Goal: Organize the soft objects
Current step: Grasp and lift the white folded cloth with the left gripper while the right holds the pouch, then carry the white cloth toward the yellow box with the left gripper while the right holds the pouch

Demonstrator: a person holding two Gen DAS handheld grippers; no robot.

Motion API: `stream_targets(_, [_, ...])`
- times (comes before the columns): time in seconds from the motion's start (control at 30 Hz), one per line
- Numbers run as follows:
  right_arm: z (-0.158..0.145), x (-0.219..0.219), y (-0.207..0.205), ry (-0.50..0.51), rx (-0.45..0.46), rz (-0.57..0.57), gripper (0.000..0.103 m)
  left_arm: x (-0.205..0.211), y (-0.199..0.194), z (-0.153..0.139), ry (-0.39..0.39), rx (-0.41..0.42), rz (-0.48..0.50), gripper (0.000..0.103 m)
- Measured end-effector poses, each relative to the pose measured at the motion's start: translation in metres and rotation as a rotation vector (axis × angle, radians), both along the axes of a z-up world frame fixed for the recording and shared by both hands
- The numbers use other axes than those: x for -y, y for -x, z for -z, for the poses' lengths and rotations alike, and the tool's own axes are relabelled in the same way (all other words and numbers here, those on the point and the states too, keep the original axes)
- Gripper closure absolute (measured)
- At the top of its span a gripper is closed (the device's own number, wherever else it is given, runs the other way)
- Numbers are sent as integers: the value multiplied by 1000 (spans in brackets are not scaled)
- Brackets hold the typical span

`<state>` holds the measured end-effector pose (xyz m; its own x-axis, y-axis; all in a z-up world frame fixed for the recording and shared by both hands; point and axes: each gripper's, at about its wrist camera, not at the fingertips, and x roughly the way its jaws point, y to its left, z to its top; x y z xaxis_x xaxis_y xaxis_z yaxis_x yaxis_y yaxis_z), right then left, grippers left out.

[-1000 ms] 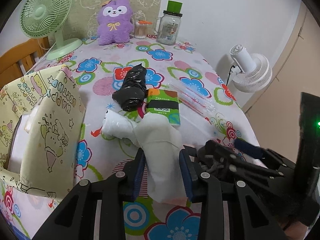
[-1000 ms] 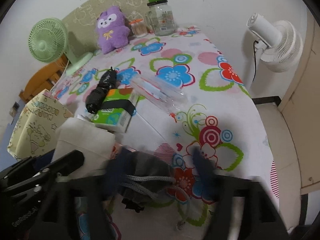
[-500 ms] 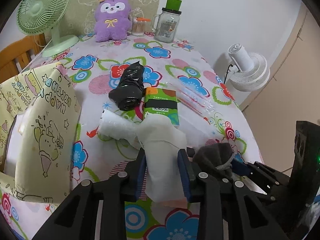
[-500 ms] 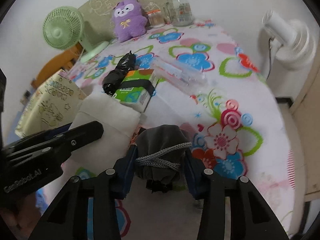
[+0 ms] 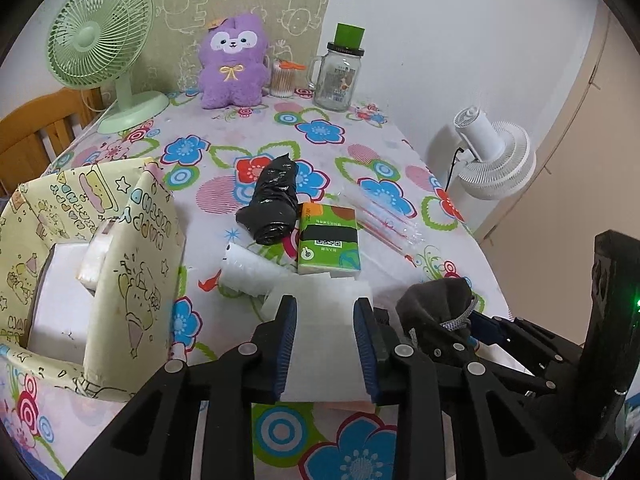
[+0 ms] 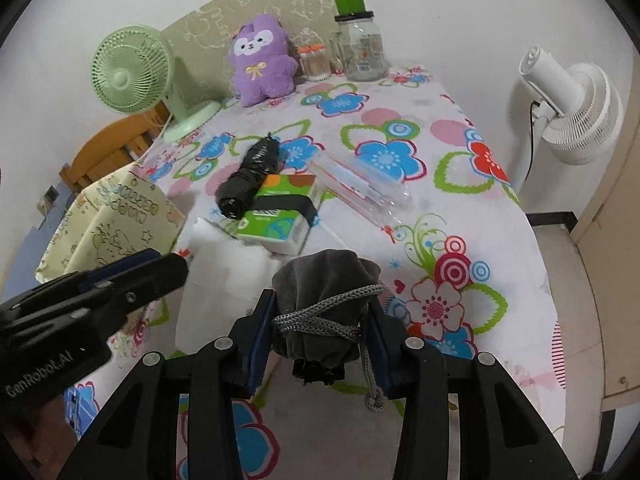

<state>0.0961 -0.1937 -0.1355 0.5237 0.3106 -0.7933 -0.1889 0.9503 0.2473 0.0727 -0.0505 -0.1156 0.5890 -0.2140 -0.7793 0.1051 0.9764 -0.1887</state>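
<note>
Soft objects sit in both grippers over the flowered desk [image 5: 360,152]. The left gripper [image 5: 325,344] has its fingers [image 5: 285,344] clamped on a white folded cloth [image 5: 325,320], which runs from between the blue pads forward onto the desk top — its far end lies just in front of a green tissue pack [image 5: 328,240]. The right gripper [image 6: 322,340] has its fingers [image 6: 260,340] pressed on a grey drawstring pouch [image 6: 326,280]; the pouch bulges above the pads, its grey braided cord [image 6: 332,312] crosses the front and one end hangs down past the right finger. From the left wrist view the pouch shows just to the right of the cloth, the two grippers side by side.

Beyond the cloth, a white roll [image 5: 248,268] lies on its side, touching the tissue pack's near left corner. A black rolled plastic bag [image 5: 276,200] rests beside the pack's far left edge, and a clear packet of straws [image 5: 384,220] lies to the right of the pack. On the left edge of the desk stands a yellow printed gift bag [image 5: 132,264] with its mouth open and white items inside.

At the far end of the desk: a green desk fan [image 5: 100,40], a purple plush toy [image 5: 234,68], a small jar of cotton swabs [image 5: 282,80] and a glass jar with a green lid [image 5: 340,72]. A white floor fan [image 5: 496,156] stands off the desk to the right.
</note>
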Motion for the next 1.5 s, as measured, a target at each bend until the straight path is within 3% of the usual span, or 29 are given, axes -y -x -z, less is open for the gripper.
stream_targets(0.17, [-2,4,4,0,2,18,58,-3,4,1,3,-6,4,74])
stream_targets(0.27, [0,9,5,2,-3,35,58,-3,2,9,16,-38,15,68])
stream_targets(0.33, [1,13,6,2,-5,45,58,-1,0,14,25,-61,29,58])
stream_targets(0.4, [2,18,5,2,-7,56,58,4,-3,20,29,-83,53,31])
stream_targets(0.5, [6,27,5,4,-13,80,58,11,-8,26,31,-97,61,14])
stream_targets(0.57, [8,34,4,3,-20,92,58,14,-13,30,9,-103,50,9])
stream_targets(0.67, [11,41,3,-1,-26,103,58,18,-21,39,-19,-126,46,13])
stream_targets(0.7, [12,43,3,-2,-27,107,58,19,-23,43,-18,-139,49,28])
stream_targets(0.73, [13,45,2,-4,-28,110,58,19,-23,45,-21,-145,44,38])
stream_targets(0.9, [14,48,1,-10,-28,115,58,16,-23,47,-18,-139,31,47])
stream_targets(1.5, [-26,14,6,-9,61,55,58,-9,0,-13,-10,12,-13,48])
